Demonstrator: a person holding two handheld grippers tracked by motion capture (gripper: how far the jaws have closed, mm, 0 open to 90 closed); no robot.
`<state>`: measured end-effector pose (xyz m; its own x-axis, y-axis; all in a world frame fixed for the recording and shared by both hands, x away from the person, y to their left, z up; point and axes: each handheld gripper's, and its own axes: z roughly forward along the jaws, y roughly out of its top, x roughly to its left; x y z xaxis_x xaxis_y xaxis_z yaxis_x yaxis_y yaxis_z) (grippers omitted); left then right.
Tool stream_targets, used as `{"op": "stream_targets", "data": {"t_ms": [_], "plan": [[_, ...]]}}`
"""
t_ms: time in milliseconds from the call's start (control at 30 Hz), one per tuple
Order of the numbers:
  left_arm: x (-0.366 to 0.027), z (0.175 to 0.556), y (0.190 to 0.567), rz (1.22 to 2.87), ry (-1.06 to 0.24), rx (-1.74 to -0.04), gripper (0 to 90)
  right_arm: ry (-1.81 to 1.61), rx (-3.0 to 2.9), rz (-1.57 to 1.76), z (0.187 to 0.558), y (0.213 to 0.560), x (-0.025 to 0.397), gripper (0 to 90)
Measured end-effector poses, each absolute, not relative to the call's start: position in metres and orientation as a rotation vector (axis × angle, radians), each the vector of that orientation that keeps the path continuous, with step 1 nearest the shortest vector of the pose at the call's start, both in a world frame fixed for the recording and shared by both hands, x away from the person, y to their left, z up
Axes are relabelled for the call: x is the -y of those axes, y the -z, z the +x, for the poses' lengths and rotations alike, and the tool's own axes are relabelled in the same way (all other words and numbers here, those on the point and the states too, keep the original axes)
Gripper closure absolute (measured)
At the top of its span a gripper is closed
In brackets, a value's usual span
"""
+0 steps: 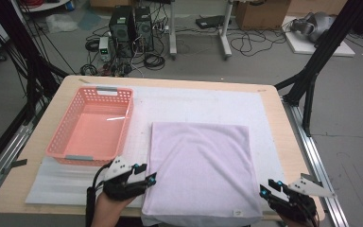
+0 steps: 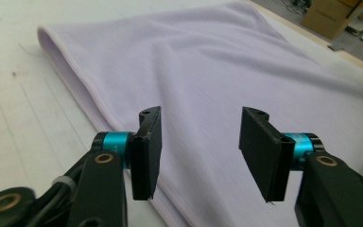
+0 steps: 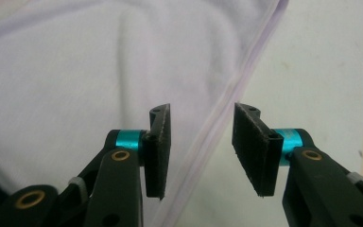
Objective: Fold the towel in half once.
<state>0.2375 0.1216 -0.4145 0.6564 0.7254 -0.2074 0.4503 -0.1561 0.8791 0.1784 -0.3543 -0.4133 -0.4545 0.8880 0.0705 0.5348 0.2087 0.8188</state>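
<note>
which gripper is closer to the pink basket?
Left. The left gripper sits just below the pink basket's near right corner, at the towel's left edge; the right gripper is across the towel, at its right edge.

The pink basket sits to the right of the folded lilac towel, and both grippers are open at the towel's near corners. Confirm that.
Not quite: in the high view the pink basket sits left of the lilac towel. The left gripper and right gripper are open at its near corners.

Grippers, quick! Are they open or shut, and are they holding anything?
Left gripper: open, holding nothing, jaws poised over the near left edge of the purple towel.
Right gripper: open, holding nothing, jaws either side of the towel's right edge.
</note>
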Motion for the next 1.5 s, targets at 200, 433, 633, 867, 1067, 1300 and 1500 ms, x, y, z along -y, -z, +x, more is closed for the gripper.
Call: {"op": "stream_targets", "data": {"t_ms": [200,433,633,867,1067,1300,1500], "plan": [[-0.114,0.288,0.411,1.792,-0.347,-1.047,55.4,-1.143,-2.113,1.298,0.208,0.419,0.346,56.3],[-0.106,0.333,0.418,1.795,-0.386,-1.142,57.3,-1.155,-2.143,1.275,0.23,0.423,0.348,56.4],[-0.099,0.358,0.432,1.837,-0.447,-1.155,57.0,-1.164,-2.141,1.282,0.249,0.423,0.353,56.5],[-0.092,0.369,0.449,1.98,-0.562,-1.107,85.0,-1.162,-2.162,1.258,0.267,0.425,0.354,57.8],[-0.101,0.372,0.444,1.974,-0.706,-1.23,89.6,-1.161,-2.171,1.251,0.269,0.427,0.354,57.8],[-0.095,0.373,0.444,1.869,-0.579,-1.209,63.4,-1.154,-2.18,1.256,0.269,0.428,0.351,57.8],[-0.093,0.378,0.45,1.878,-0.585,-1.234,79.2,-1.154,-2.186,1.245,0.269,0.429,0.35,57.7]]}}
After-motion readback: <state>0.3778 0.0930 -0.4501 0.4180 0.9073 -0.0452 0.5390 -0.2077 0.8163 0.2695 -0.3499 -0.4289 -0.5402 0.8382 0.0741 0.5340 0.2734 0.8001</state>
